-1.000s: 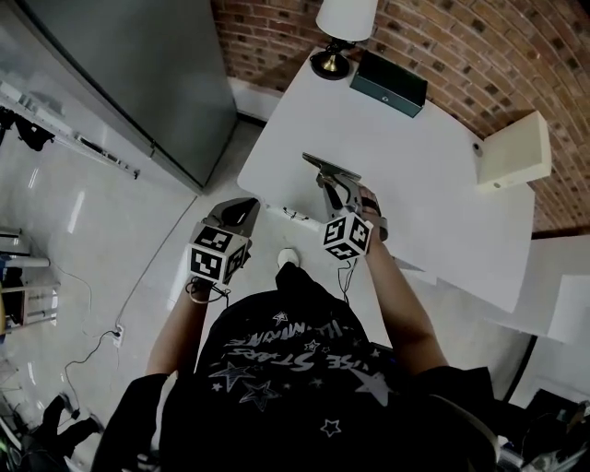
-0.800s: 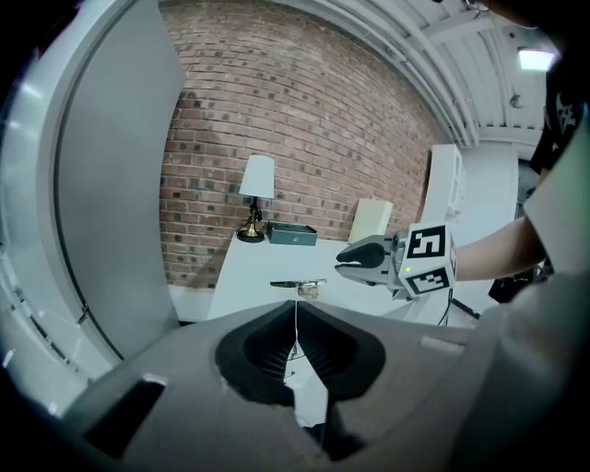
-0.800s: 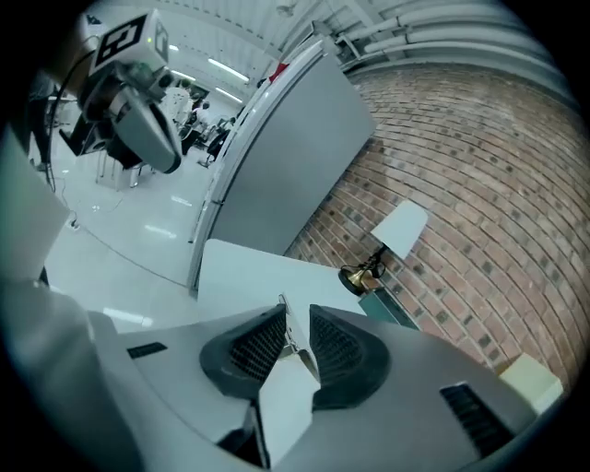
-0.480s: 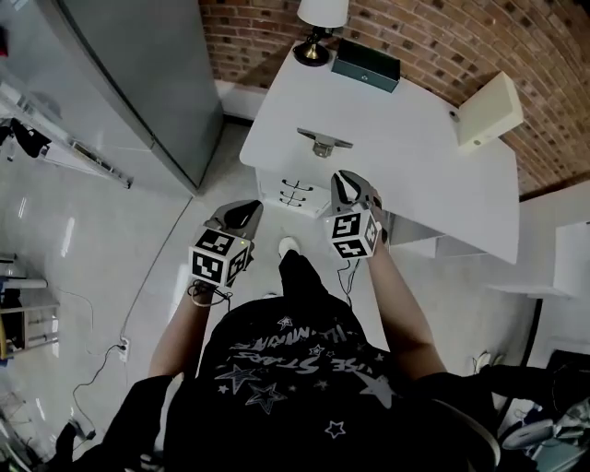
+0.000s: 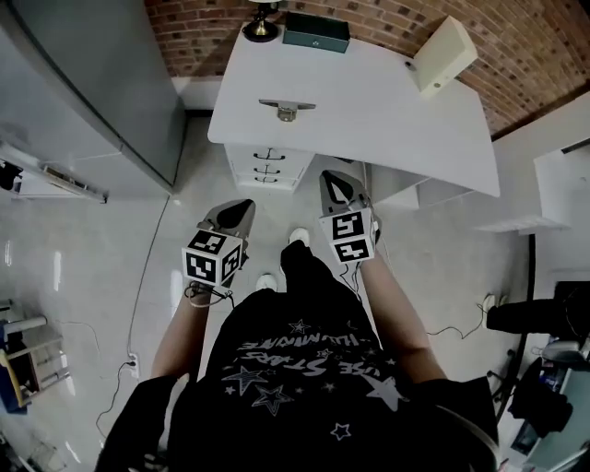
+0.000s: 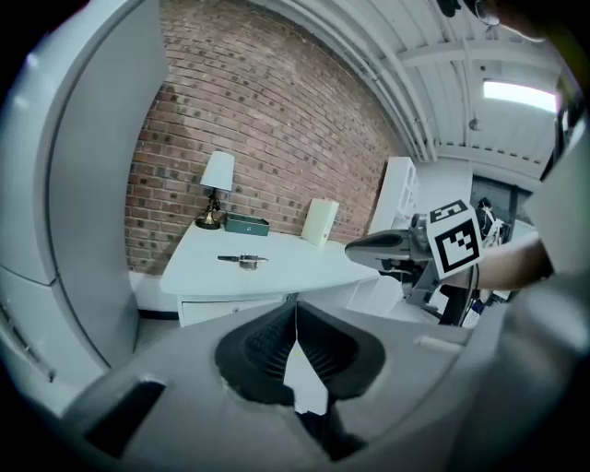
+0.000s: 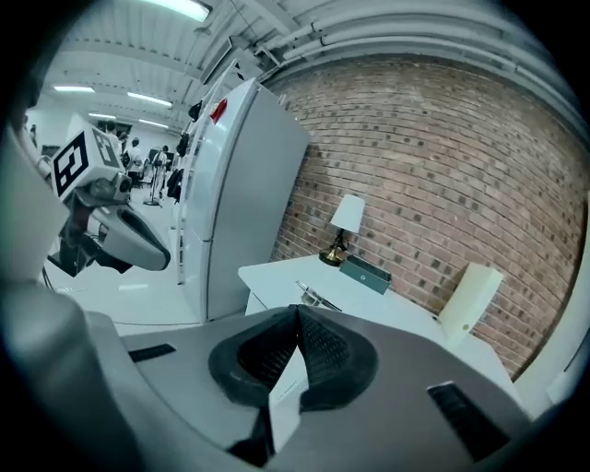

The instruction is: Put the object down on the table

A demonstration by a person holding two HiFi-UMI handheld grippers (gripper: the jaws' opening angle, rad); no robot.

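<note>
Fingers (image 6: 265, 347) of the left gripper (image 5: 241, 206) meet at their tips with nothing between them, and the ribbed pads (image 7: 324, 350) of the right gripper (image 5: 335, 178) are closed on each other in the same way, empty. Both grippers are held side by side in front of the person's dark shirt (image 5: 295, 369), above the pale floor (image 5: 111, 277), pointing toward the table (image 5: 369, 101) and short of its edge. Two light shoes (image 5: 297, 237) show between them.

Just beyond stands the drawer unit (image 5: 265, 168) under the table's front edge. On the white tabletop above it lies the metal object (image 5: 287, 109), flat and alone near that edge, well apart from either gripper; it also shows in the left gripper view (image 6: 243, 261) and the right gripper view (image 7: 313, 297).

Farther back, by the brick wall (image 5: 387, 18), stand a lamp (image 6: 217, 184), a dark green box (image 5: 316, 32) just beside it, and a cream box (image 5: 444, 55) toward the right corner. A tall grey refrigerator (image 5: 92, 83) rises to the table's left.
</note>
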